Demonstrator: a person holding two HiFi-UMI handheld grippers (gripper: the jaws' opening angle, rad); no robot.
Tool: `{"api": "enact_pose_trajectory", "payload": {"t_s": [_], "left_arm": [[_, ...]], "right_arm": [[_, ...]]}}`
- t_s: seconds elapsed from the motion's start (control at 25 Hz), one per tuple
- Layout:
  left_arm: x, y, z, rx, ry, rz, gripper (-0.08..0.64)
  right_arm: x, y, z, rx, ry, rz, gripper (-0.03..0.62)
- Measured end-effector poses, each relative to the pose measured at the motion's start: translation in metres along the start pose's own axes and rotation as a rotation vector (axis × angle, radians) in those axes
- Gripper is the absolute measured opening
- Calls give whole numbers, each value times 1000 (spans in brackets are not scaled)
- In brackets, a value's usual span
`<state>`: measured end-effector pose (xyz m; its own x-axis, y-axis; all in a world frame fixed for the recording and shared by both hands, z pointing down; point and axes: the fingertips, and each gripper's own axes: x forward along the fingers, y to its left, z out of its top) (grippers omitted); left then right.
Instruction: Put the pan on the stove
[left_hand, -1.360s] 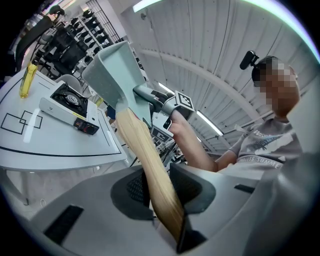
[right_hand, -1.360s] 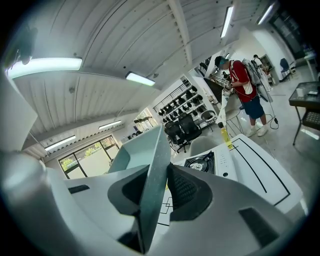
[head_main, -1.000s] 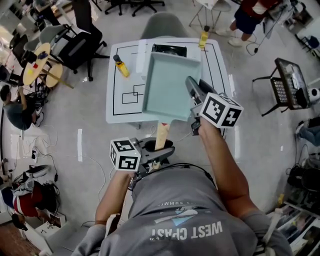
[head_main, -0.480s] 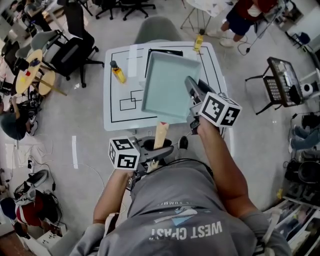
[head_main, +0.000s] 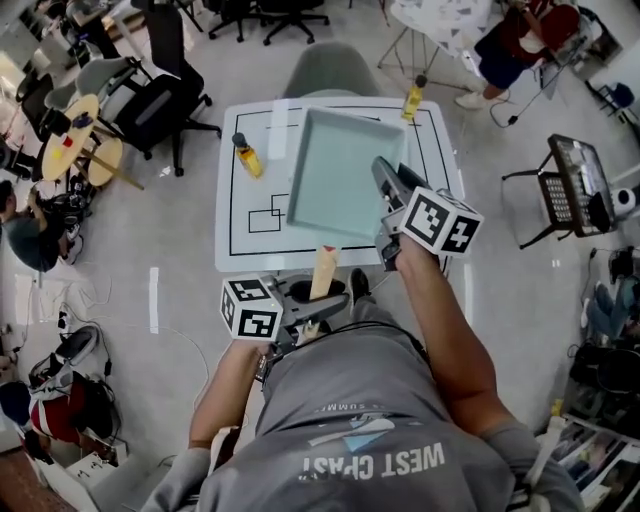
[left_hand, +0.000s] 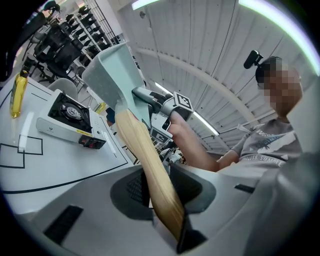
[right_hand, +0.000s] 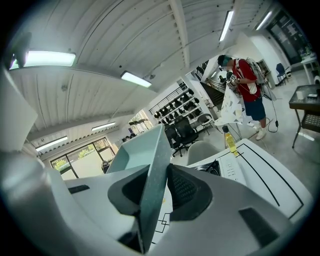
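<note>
Pan (head_main: 345, 175) is being held aloft over the worktop (head_main: 250, 250) bearing the stove (left_hand: 65, 117) | wooden handle (head_main: 323, 272) is being clamped by the left gripper (head_main: 322, 303) | pan's right rim is being pinched by the right gripper (head_main: 384, 192)

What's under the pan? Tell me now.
The white table, and on it the stove, shown in the left gripper view. In the head view the lifted pan covers the stove.
</note>
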<state>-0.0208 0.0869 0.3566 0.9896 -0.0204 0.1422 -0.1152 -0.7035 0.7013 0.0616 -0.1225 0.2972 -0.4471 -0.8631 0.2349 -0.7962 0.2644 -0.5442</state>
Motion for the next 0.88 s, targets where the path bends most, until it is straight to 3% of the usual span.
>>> {"api": "enact_pose_trajectory", "payload": {"t_s": [0.88], "left_arm": [[19,57,43,-42,-21,21,96]], "right_arm": [[67,-38,19,0,61,4,91]]}}
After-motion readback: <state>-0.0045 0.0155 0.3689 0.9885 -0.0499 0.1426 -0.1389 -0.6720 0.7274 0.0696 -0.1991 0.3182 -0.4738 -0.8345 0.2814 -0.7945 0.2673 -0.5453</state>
